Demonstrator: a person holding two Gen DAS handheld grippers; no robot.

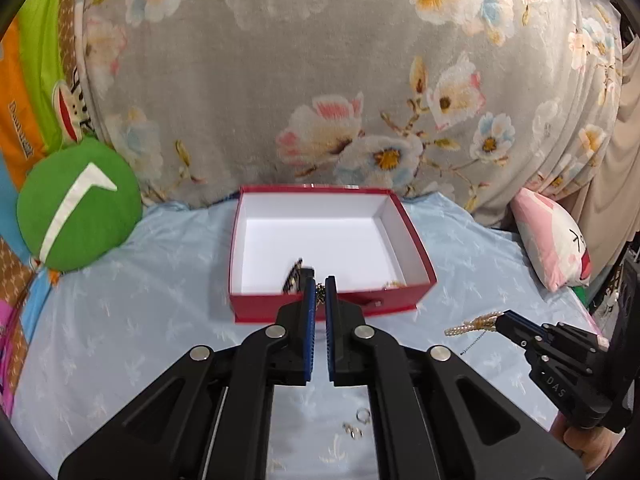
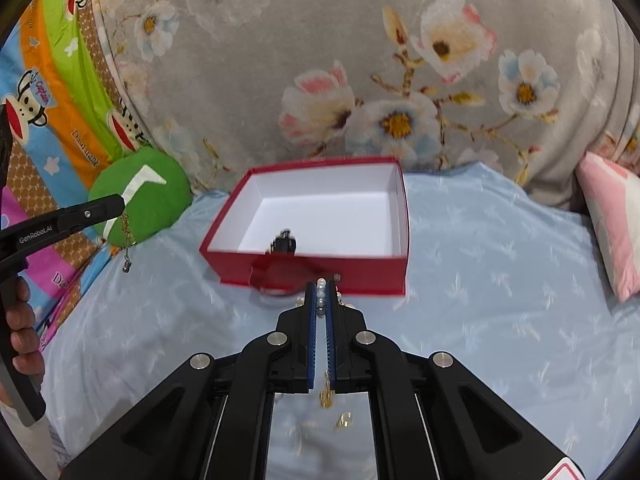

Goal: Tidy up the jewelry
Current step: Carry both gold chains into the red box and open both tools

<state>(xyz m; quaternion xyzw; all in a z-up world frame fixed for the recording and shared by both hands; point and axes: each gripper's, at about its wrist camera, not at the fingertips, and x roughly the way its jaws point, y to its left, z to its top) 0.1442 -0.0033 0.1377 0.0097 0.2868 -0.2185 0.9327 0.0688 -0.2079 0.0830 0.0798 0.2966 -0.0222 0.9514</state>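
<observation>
Pinching a gold chain (image 1: pixel 320 294), your left gripper (image 1: pixel 319 292) hangs just short of the red box (image 1: pixel 332 306). Your right gripper (image 2: pixel 320 292) clamps a pearl strand (image 2: pixel 320 294), also before the box's near wall. Small rings (image 1: pixel 356 426) lie on the blue sheet (image 1: pixel 120 320) beneath your left gripper.

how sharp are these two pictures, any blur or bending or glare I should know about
Left wrist view: strong fisheye bending with dark corners; the dark item in the red box is smeared, while the left gripper on its gold chain stays crisp. Right wrist view: the same curvature; the box's front edge and the bedsheet look softly blurred, the pearl strand between the fingers sharp. Even light, no harsh glare.
</observation>
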